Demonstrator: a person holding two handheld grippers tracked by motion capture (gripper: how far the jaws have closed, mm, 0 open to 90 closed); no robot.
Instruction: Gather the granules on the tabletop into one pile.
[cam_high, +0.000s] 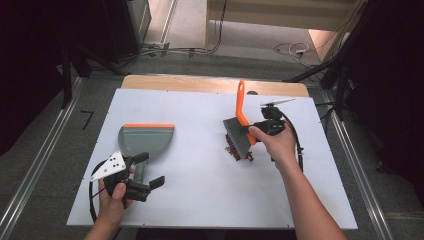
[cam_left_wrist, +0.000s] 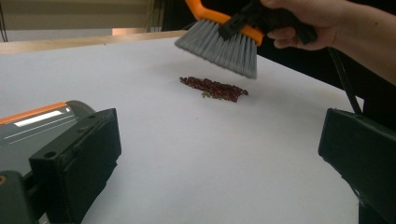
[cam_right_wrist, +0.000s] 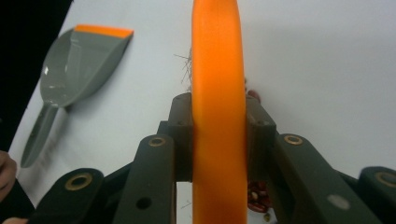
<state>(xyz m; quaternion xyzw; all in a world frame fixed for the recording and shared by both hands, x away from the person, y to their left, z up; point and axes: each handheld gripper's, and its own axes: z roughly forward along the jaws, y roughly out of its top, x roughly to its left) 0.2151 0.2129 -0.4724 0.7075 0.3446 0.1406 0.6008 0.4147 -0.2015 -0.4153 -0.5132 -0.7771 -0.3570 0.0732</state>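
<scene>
Toward the tabletop's right edge, right gripper (cam_high: 264, 126) clamped brush (cam_high: 239, 131) over beans (cam_left_wrist: 215, 88) — ready to sweep; left gripper (cam_high: 145, 172) gaped empty by dustpan (cam_high: 145, 140).

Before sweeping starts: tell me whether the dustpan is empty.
Empty: the dustpan shows a bare grey inside, and the red beans lie on the table.

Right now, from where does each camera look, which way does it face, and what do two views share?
High view: above the person's side, facing forward and down on the table; forearms, left gripper, right gripper show.
Left gripper view: low by the dustpan, facing the beans and brush; own jaws apart.
Right gripper view: looks down along the orange brush it clamps; own jaws.
Shared: dustpan, brush and beans.
</scene>
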